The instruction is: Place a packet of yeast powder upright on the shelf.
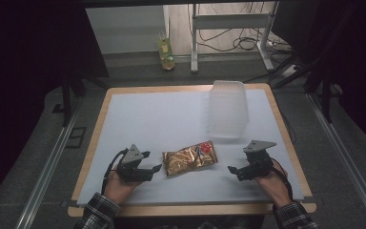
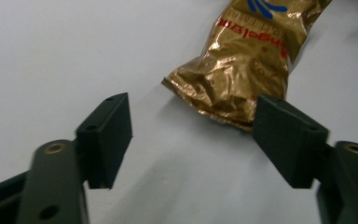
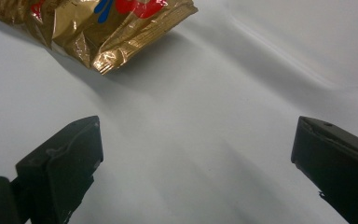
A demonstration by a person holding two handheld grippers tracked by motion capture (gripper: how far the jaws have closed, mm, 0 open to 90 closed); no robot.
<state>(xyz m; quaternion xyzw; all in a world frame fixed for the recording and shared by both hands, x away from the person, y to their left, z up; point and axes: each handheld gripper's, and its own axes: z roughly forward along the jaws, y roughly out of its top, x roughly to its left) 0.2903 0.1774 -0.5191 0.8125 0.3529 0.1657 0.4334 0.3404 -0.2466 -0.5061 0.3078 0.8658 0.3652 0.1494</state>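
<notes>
I hold one gripper in each hand at the table (image 1: 124, 102), which has a white sheet on it.

At the far side of the table stands a clear plastic box (image 1: 227, 109). I can see through it, and I see nothing inside it. It is well apart from both my grippers.

My left gripper (image 1: 156, 168) is on the left, near my edge of the table. Its jaws are apart and nothing is pressed between them. In the left gripper view one jaw is at the left with bare white sheet in front of it. The other jaw is at the right, just beside the crinkled end of the gold snack bag (image 2: 242, 70). I cannot tell if that jaw touches the bag.

The gold snack bag (image 1: 189, 158) lies flat on the sheet in the middle, between my two grippers. It is shut, so I cannot see what is in it. It has red and blue marks on it.

My right gripper (image 1: 232, 170) is on the right. Its jaws are wide apart and hold nothing. In the right gripper view the corner of the bag (image 3: 93, 28) lies a little way ahead of the jaws, off to the left, not touching them.
</notes>
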